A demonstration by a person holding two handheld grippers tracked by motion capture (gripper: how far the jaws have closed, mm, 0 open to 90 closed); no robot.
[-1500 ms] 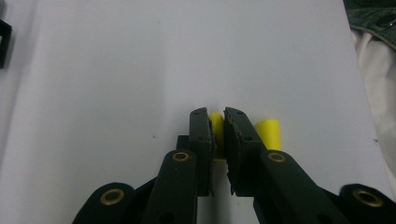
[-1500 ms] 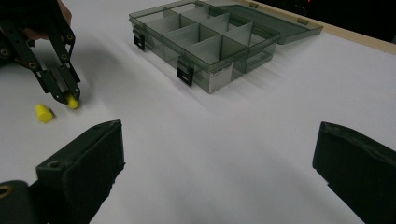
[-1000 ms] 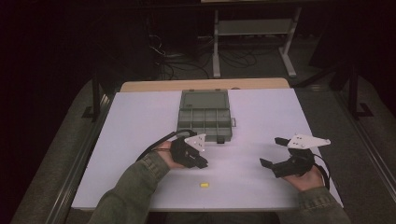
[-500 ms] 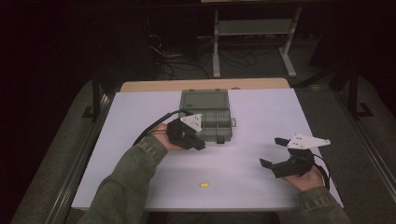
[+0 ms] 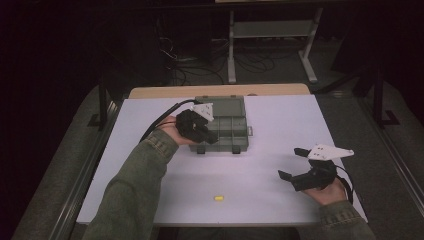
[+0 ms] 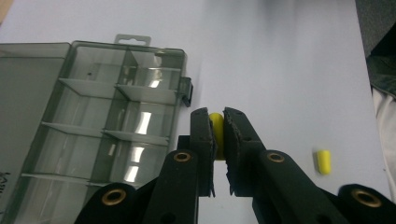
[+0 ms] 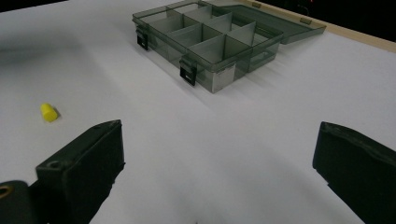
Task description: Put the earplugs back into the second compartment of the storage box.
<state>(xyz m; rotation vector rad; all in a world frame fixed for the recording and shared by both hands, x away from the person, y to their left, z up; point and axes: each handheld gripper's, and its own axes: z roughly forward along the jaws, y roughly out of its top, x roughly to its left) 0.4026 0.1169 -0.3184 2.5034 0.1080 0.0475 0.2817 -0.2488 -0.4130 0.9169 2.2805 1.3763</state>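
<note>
Yellow plug (image 6: 215,122) pinched in left claw (image 6: 218,135) beside compartment box (image 6: 93,130); right claw (image 7: 215,177) wide.

A dim lab or workshop: a white-topped table (image 5: 280,150), floor cables (image 5: 190,70) and a metal stand (image 5: 270,30) behind.

A small yellow plug (image 6: 215,124) sits between the black jaws of the left gripper (image 6: 218,135). Left of those jaws lies a smoke-grey see-through compartment box (image 6: 93,121) with clear dividers. Right of them rests a second yellow plug (image 6: 323,162) on the plain white surface (image 6: 280,56). The right gripper (image 5: 295,164) is black with a pale grey top plate. Both sleeves (image 5: 135,190) are olive green.
</note>
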